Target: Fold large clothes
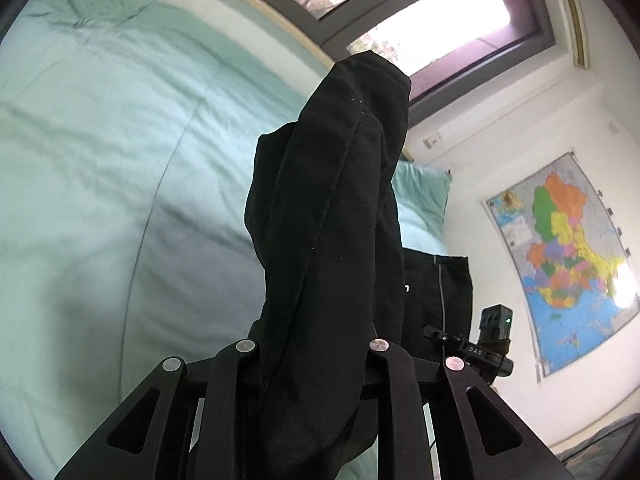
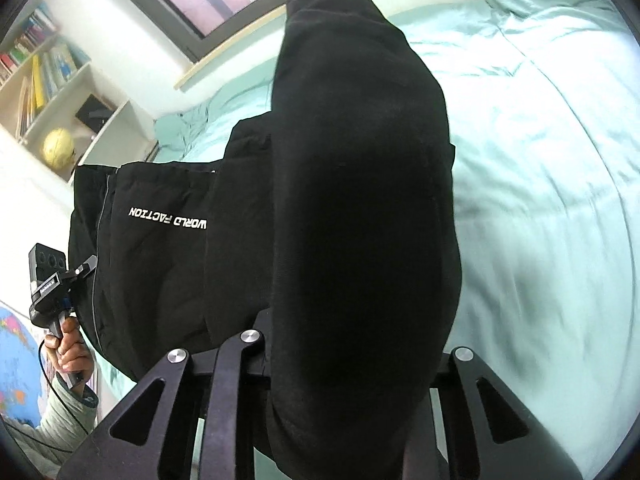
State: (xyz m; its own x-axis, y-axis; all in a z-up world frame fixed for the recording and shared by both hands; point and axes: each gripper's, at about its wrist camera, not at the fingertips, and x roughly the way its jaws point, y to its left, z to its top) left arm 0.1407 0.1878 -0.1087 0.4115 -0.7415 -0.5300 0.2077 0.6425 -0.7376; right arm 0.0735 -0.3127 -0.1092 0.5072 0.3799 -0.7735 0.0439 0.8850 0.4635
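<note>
- The black garment point(image 2: 360, 208) is held up off the bed point(image 2: 540, 168), pinched in both grippers at once; a bunched fold of it runs straight out between each pair of jaws and blocks most of both wrist views.
- The left gripper point(image 1: 316, 360) has its jaws drawn narrow on a thick roll of the cloth, and the right gripper point(image 2: 356, 356) is likewise clamped on a wider bulge of it.
- Between the 2 grips the cloth spans sideways: the panel with the white lettering point(image 2: 168, 218) hangs to the left of the right-hand jaws, toward the person's left hand point(image 2: 68, 348).
- The garment's long axis, as I judge it, lies across from 1 gripper to the other, with the loose remainder drooping below toward the bed.
- The green bedcover lies beneath and ahead of both jaws, so laying the cloth flat likely means lowering both hands together, keeping the span taut.
- Neither hand looks nearer; the grips seem roughly level.
</note>
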